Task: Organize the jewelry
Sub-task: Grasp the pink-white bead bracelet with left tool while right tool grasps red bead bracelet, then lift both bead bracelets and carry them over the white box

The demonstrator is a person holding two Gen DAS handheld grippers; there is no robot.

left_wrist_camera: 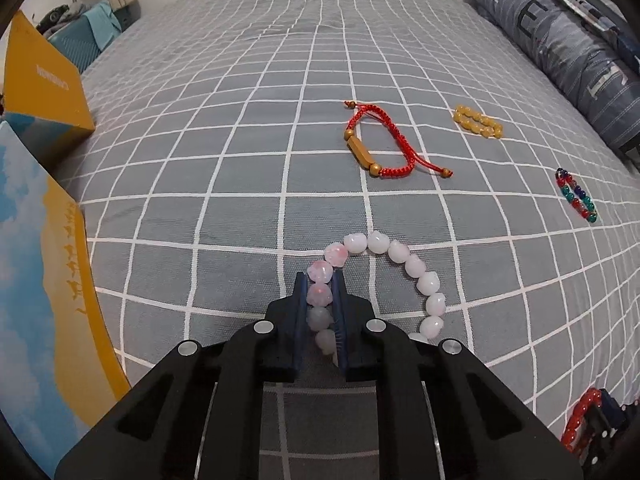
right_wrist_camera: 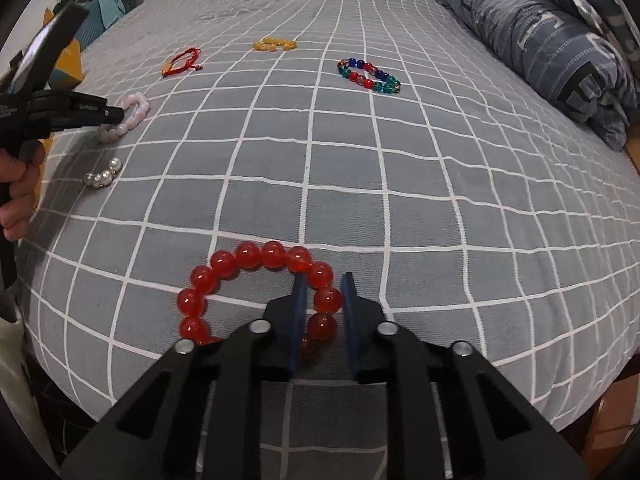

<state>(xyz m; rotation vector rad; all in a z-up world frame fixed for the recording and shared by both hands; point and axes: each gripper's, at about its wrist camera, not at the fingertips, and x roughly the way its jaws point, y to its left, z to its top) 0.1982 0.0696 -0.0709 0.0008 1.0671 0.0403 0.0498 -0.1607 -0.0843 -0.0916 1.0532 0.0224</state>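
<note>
A pink bead bracelet (left_wrist_camera: pixel 400 258) lies on the grey checked bedsheet (left_wrist_camera: pixel 240 140), and my left gripper (left_wrist_camera: pixel 320 280) is shut on its left side, beads pinched between the blue pads. The right wrist view shows that same gripper (right_wrist_camera: pixel 116 114) at the far left, holding the pink bracelet (right_wrist_camera: pixel 134 110). A red bead bracelet (right_wrist_camera: pixel 240 264) rests near the bed's front edge. My right gripper (right_wrist_camera: pixel 324 280) is shut on its right side, with beads between the pads. In the left wrist view, the red bracelet (left_wrist_camera: pixel 580 420) shows at the bottom right corner.
Loose on the sheet are a red cord bracelet (left_wrist_camera: pixel 380 140), a yellow bead bracelet (left_wrist_camera: pixel 478 121), a multicoloured glass bead bracelet (right_wrist_camera: pixel 368 76) and a pearl string (right_wrist_camera: pixel 102 176). Yellow-and-blue boxes (left_wrist_camera: pixel 40 80) stand at the left. A folded blue quilt (right_wrist_camera: pixel 540 40) fills the right side.
</note>
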